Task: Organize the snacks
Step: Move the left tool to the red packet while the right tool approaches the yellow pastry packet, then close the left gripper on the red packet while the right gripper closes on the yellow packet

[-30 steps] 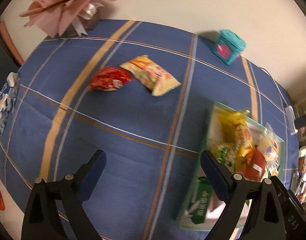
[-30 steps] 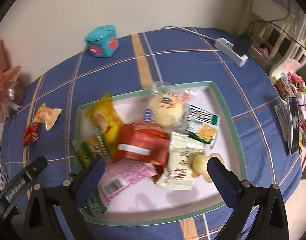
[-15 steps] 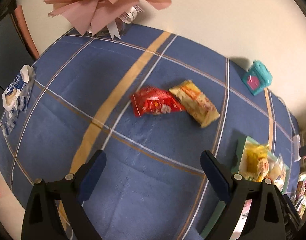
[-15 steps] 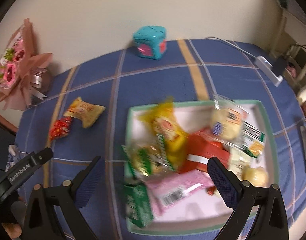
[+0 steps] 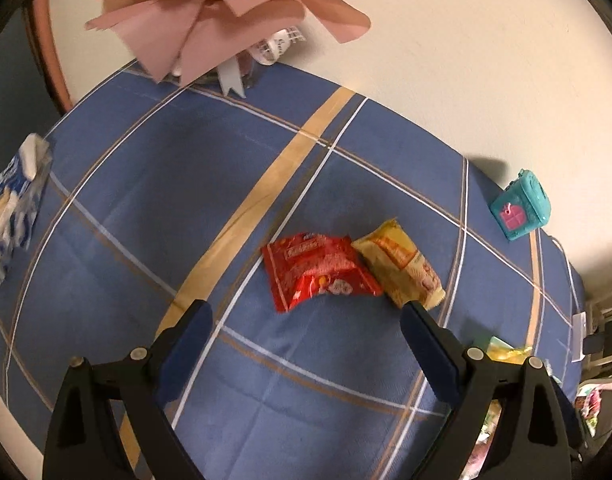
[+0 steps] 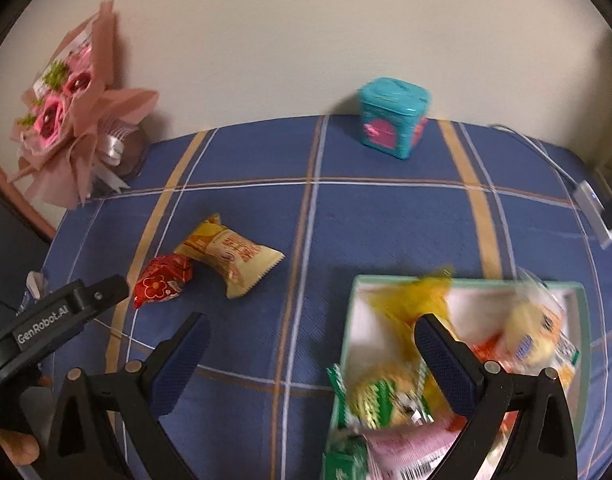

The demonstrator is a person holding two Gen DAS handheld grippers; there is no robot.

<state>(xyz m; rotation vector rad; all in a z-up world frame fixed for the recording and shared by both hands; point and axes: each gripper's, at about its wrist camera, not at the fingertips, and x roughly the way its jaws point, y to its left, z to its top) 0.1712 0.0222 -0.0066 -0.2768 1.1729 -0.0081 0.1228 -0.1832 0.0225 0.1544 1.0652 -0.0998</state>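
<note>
Black plastic arms with dark blue padded fingers frame both our views: our left gripper (image 5: 304, 322) stands spread wide with nothing between its pads, and our right gripper (image 6: 312, 334) is spread wide too, empty, its right finger overlapping the tray. On the left gripper's body, seen from the right wrist, we read "GenRobot.AI" in white. Nearest on the right sits the shallow mint-rimmed white tray (image 6: 581, 320), heaped with crinkly snack packs in yellow, green, red and pink; a barcode shows, the other print is blurred. Beyond our left fingers, on the blue woven tablecloth with tan and white stripes (image 5: 154, 200), lie the glossy red foil snack packet (image 5: 318, 272) and the pale yellow pillow-shaped snack packet (image 5: 402, 266), touching each other, well apart from the tray; their lettering is too small to read. A blue-and-white crumpled wrapper (image 5: 10, 216) lies at the cloth's left edge. Farther back, by the cream wall, stand a teal cube-shaped box with pink panels (image 6: 392, 118) and a pink paper-wrapped flower bouquet (image 6: 72, 136), and a white cable with an adapter (image 6: 594, 208) rests at the far right.
</note>
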